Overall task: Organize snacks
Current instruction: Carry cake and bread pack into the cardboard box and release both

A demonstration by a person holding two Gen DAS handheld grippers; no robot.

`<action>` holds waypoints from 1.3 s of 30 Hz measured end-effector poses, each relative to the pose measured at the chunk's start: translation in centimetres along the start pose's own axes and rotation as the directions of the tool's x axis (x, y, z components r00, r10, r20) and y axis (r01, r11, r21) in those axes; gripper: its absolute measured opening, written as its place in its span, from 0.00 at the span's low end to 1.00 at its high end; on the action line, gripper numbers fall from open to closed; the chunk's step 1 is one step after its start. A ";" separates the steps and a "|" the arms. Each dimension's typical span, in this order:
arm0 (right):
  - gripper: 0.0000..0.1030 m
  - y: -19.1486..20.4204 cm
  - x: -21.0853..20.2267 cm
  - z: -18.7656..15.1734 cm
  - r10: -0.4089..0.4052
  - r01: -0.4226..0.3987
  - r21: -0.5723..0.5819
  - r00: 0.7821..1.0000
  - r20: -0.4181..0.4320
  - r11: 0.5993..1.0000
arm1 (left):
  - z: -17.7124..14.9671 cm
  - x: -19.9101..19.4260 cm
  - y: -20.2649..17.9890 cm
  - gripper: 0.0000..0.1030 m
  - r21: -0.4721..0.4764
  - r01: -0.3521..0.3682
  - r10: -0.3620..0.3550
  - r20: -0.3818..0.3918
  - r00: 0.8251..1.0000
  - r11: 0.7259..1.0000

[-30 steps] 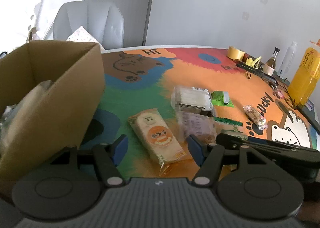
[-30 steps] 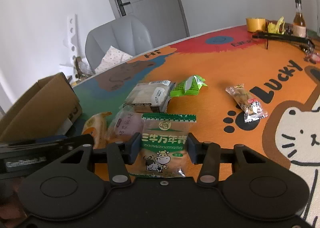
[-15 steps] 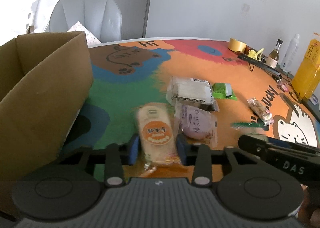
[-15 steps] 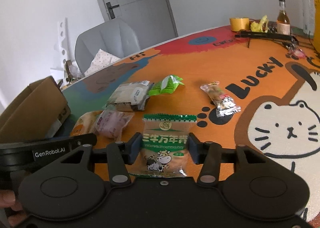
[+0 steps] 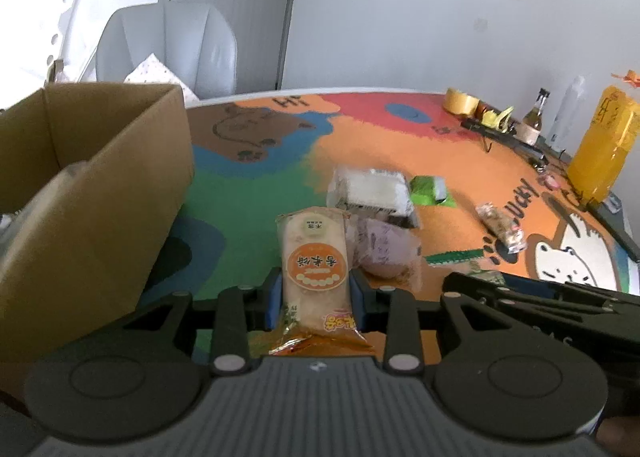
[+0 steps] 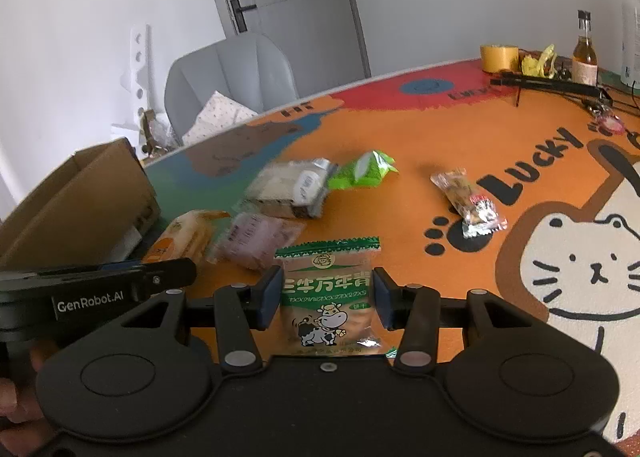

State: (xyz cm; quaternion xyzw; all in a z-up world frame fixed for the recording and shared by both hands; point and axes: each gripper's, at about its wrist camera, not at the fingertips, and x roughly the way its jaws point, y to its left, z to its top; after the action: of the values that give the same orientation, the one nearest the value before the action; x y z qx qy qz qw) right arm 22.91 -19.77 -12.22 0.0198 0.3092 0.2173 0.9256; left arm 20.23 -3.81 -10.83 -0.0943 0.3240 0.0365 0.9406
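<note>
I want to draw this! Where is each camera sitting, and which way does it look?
Left wrist view: sits on the left gripper, looks forward over the rice cracker pack toward the cardboard box.
Right wrist view: sits on the right gripper, looks forward over the green cow snack; fingers show bottom left.
Both share the purple snack and the white pack.

A brown cardboard box [image 5: 100,193], an orange-labelled rice cracker pack [image 5: 314,265], a green cow-printed packet [image 6: 329,293] — all on a bright cartoon-cat tablecloth [image 6: 540,241].
</note>
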 end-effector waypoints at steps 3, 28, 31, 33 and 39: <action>0.44 0.6 -0.8 0.5 0.010 -0.010 -0.003 1.000 0.024 1.000 | 0.2 -1.0 0.0 0.32 0.004 0.005 -0.005 0.018 1.000 1.000; 0.44 6.2 -3.4 3.2 0.088 -0.080 -0.065 0.988 0.126 0.995 | 2.6 -8.3 2.8 0.32 -0.012 -0.015 0.017 0.174 0.985 1.000; 0.44 7.1 -3.2 3.5 0.109 -0.100 -0.077 0.986 0.129 0.992 | 3.0 -9.0 3.7 0.32 -0.022 -0.023 0.027 0.188 0.982 0.999; 0.44 7.6 -3.1 3.6 0.119 -0.109 -0.088 0.985 0.128 0.990 | 3.3 -9.6 4.6 0.32 -0.033 -0.033 0.039 0.199 0.979 0.999; 0.44 9.4 -2.6 4.0 0.143 -0.129 -0.111 0.981 0.131 0.985 | 4.2 -10.7 6.9 0.32 -0.060 -0.066 0.078 0.220 0.972 0.996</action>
State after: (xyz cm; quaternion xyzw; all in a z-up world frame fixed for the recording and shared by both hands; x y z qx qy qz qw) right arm 19.68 -11.92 -5.93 0.0088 0.2307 0.2936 0.9276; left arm 13.44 3.67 -2.05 -0.1021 0.2189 0.0894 0.9663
